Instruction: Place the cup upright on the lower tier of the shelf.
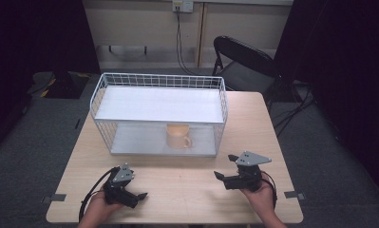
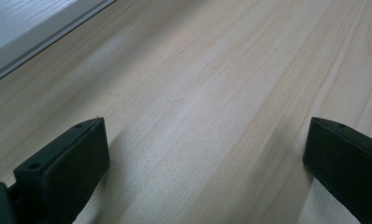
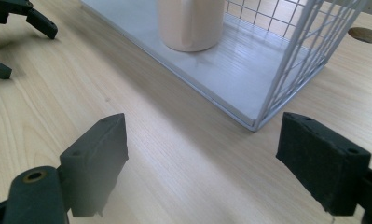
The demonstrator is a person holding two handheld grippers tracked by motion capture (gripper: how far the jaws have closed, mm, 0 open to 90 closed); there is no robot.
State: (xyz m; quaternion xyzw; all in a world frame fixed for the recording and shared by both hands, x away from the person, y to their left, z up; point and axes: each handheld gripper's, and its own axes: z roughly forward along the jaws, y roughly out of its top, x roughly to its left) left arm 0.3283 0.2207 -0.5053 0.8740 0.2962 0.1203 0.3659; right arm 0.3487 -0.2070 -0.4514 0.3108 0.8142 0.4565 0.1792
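A pale orange mug [image 1: 178,137] stands upright on the lower shelf of a white wire rack [image 1: 158,105] at the middle of the wooden table [image 1: 187,190]. Its handle faces the front right. My left gripper [image 1: 138,199] rests low near the table's front left, open and holding nothing. In the left gripper view its jaws [image 2: 207,135] are spread wide over bare wood. My right gripper [image 1: 225,167] is held at the front right, open, in front of the rack's right corner. The right gripper view shows the mug [image 3: 190,23] beyond its open jaws [image 3: 200,140].
The rack's upper shelf [image 1: 158,102] is a flat white board with a low wire rail. A black folding chair [image 1: 244,61] stands behind the table's far right corner. A round cable hole [image 3: 365,33] sits in the tabletop right of the rack. Dark curtains flank both sides.
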